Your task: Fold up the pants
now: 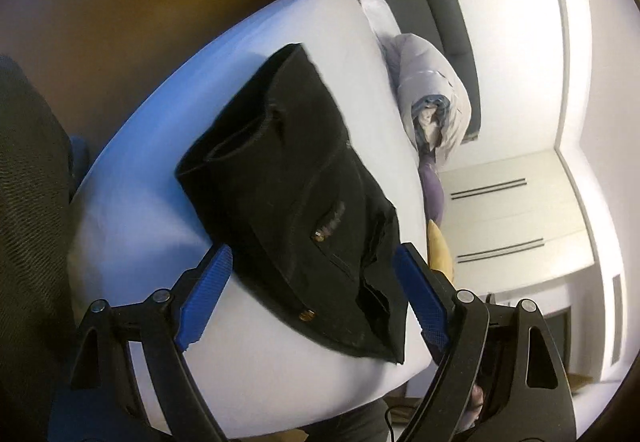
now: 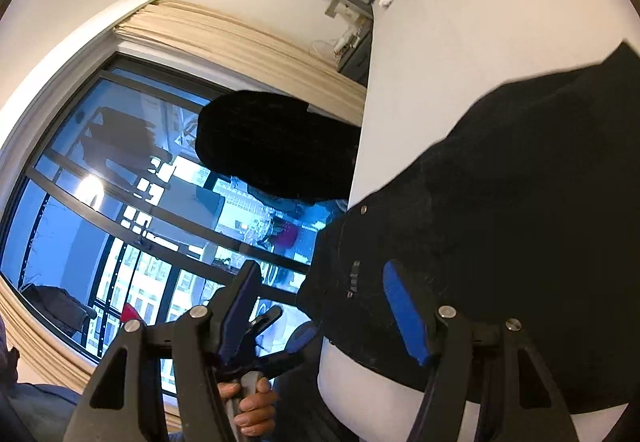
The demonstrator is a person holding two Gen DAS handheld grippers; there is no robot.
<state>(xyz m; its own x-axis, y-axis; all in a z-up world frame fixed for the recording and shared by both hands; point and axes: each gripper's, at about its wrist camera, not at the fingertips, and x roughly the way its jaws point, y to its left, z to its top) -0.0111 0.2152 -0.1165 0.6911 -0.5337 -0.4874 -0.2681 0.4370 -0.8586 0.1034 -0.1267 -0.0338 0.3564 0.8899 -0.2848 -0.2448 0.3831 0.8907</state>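
Mostly done, I'd say: in the left wrist view the pants (image 1: 296, 181) lie on the white table (image 1: 132, 234) as a compact dark bundle w/ layers stacked; the near edge is still rumpled, so maybe a tidy or one more fold is left. Left gripper (image 1: 316, 282) is spread wide, nothing pinched, pants just ahead. Right wrist view adds the window (image 2: 120, 201) and a hand (image 2: 252, 402) on a grip below. Right gripper (image 2: 320, 306) is released too, one pad over the cloth.
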